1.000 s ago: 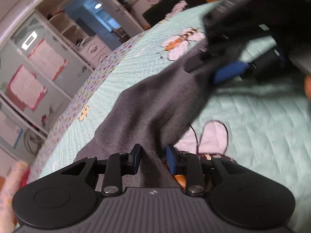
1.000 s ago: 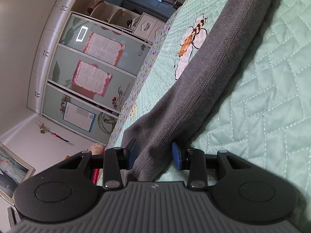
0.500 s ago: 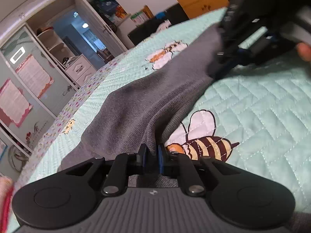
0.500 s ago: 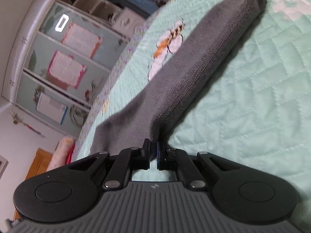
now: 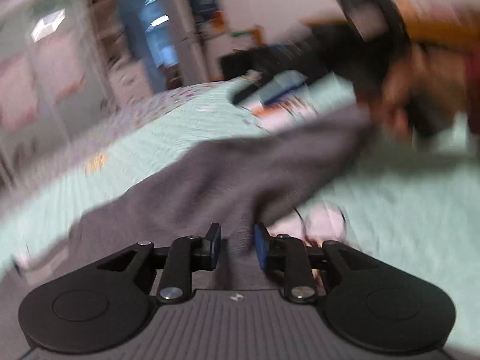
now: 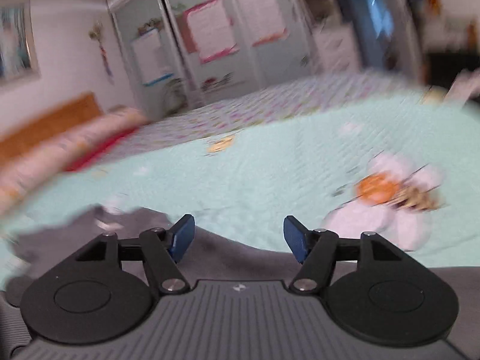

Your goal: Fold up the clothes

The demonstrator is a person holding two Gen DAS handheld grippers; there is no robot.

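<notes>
A dark grey knit garment (image 5: 240, 165) lies stretched across the mint quilted bedspread (image 5: 405, 195), all of it motion-blurred. My left gripper (image 5: 238, 241) stands open, its blue pads either side of a fold of the cloth without pinching it. At the garment's far end a person's hand (image 5: 399, 90) holds the other gripper, a black blur. In the right wrist view my right gripper (image 6: 239, 237) is wide open just above the garment (image 6: 225, 258), whose edge runs under the fingers. Nothing is between its pads.
Bee designs (image 6: 387, 192) decorate the bedspread (image 6: 255, 174). A pink and red pillow (image 6: 75, 144) and a wooden headboard (image 6: 45, 120) are at the left, with a sliding-door wardrobe (image 6: 210, 36) behind the bed. A wooden dresser (image 5: 444, 27) stands far right.
Both grippers were shut on the garment half a second ago and have now opened and let it go. The right gripper has swung round to face across the bed.
</notes>
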